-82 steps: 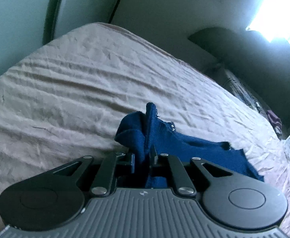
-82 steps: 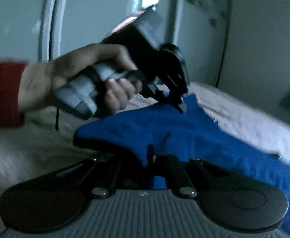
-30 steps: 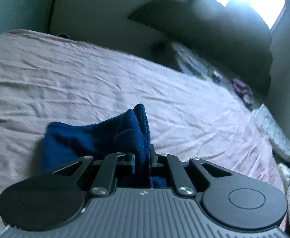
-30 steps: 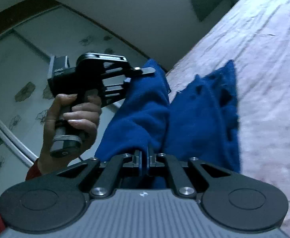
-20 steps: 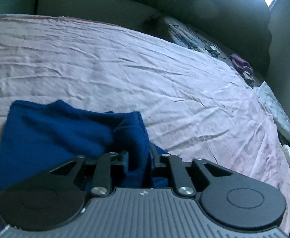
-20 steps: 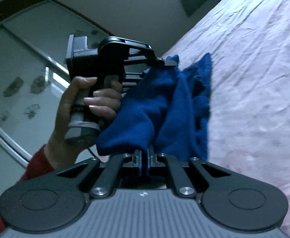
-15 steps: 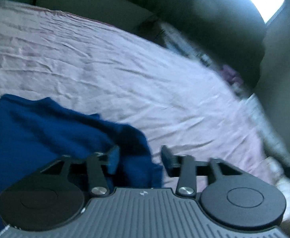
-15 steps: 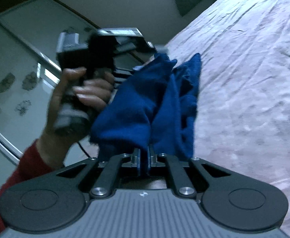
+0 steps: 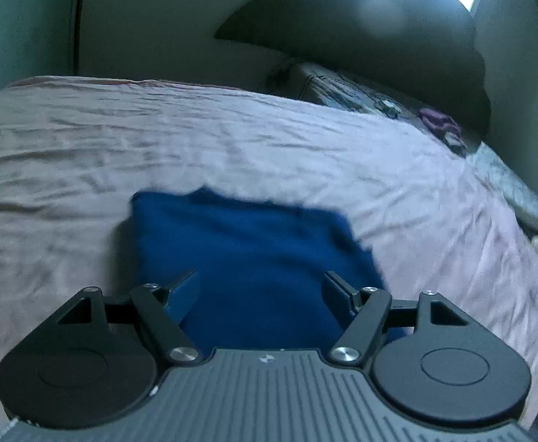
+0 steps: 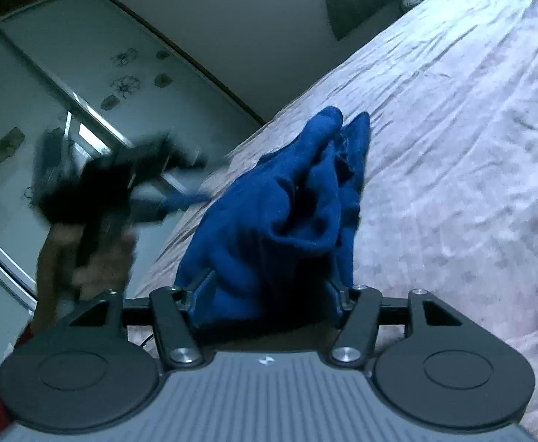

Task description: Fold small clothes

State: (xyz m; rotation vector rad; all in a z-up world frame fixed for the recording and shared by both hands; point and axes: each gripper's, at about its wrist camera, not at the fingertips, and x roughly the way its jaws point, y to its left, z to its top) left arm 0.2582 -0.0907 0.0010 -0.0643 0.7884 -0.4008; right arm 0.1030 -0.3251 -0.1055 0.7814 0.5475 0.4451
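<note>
Release step of a fold: left gripper [image 9: 261, 289] and right gripper [image 10: 269, 296] are both opening, pads clear of the blue garment [image 9: 247, 258] settling bunched on the bed sheet [image 9: 232, 147]; next probably re-gripping an edge to flatten it.

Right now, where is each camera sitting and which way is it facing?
Left wrist: sits on the left gripper, looks down over the blue cloth lying on the bed sheet; its own jaws show, opening, clear of the cloth.
Right wrist: sits on the right gripper, tilted view along the bed toward a wardrobe door; its own jaws are opening with cloth between them; a blurred hand holds the left gripper.
Shared: blue cloth, bed sheet.
</note>
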